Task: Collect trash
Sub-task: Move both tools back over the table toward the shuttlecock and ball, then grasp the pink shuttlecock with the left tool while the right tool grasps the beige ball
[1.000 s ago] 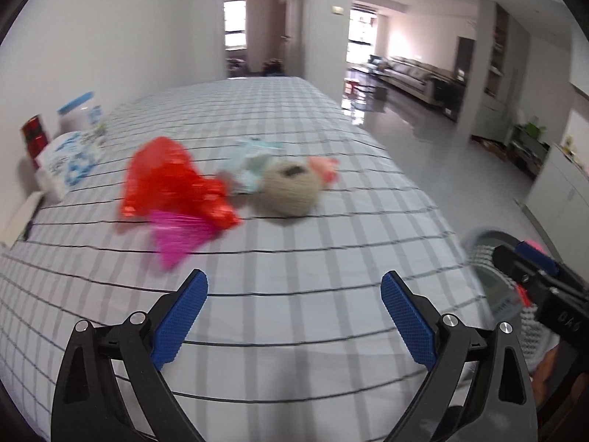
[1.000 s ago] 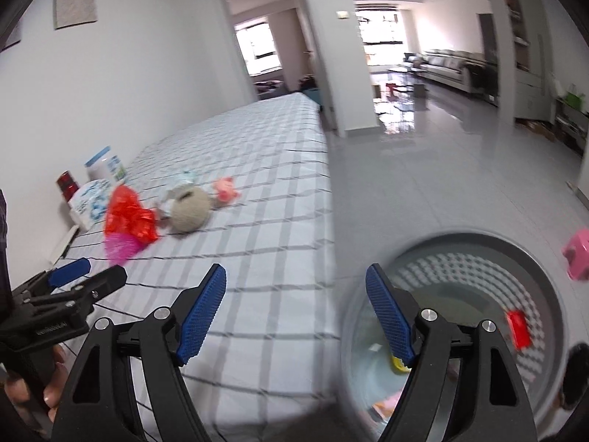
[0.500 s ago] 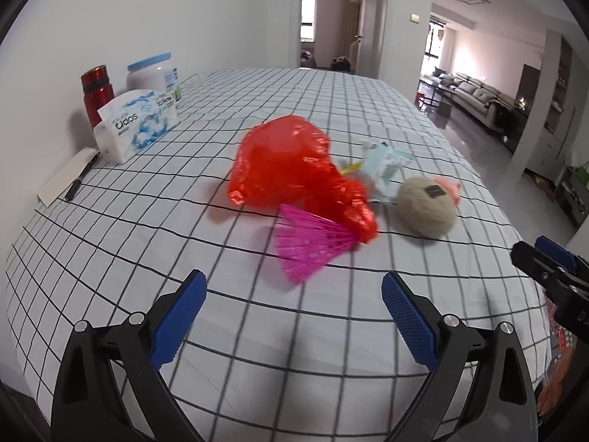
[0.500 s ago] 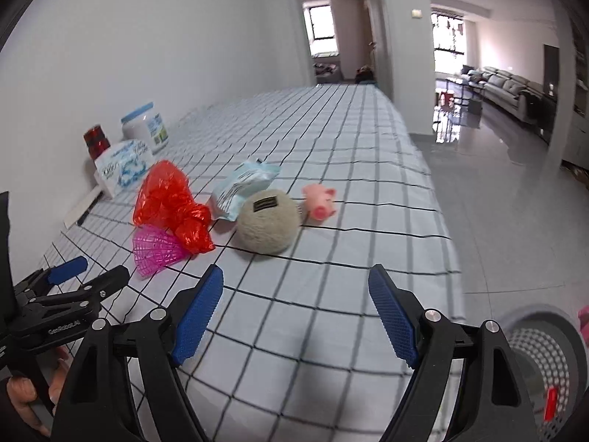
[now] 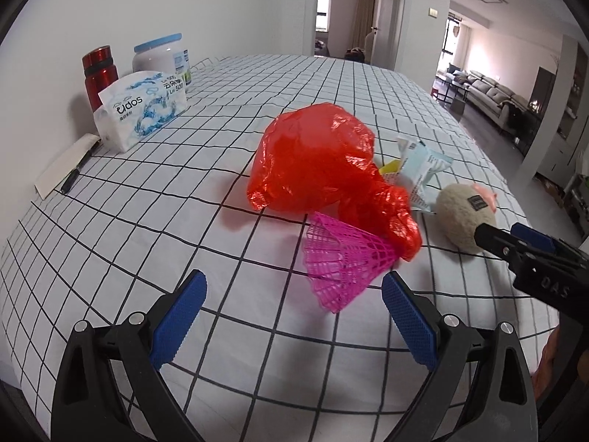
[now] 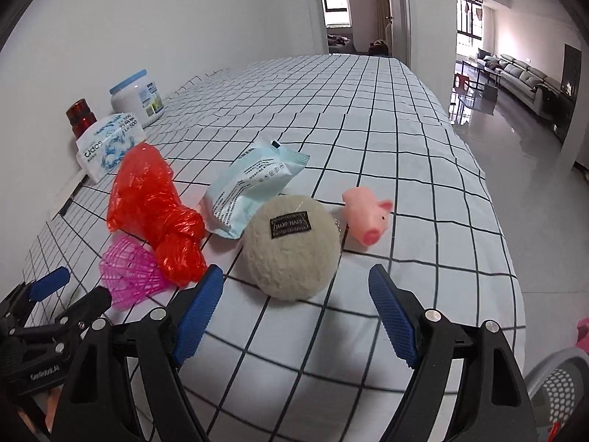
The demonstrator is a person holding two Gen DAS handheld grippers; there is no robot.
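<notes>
The table point(image 6: 423, 140), under its checked cloth, is carrying a tight cluster near the front edge, and that crowding is the main hazard. The red bag point(image 5: 313, 162) is lying crumpled with its knotted end draped onto the pink shuttlecock point(image 5: 342, 261) and touching the pale wrapper point(image 6: 254, 180); a grab at any one of these is likely to drag a neighbour along or flick it off the edge. The felt ball point(image 6: 291, 246), sitting just ahead of the right gripper point(image 6: 294, 305), is looking like a keepsake, not trash, and being round it is liable to roll if nudged; the pig toy point(image 6: 366, 217) just beside it is at the same risk of being collected by mistake. The bin point(image 6: 563, 386) is showing only at the lower right corner, beside the table, so a carried piece is having to clear the edge. The left gripper point(image 5: 294, 309) is hanging with jaws wide and empty just short of the shuttlecock; the right one is likewise wide and holding nothing.
</notes>
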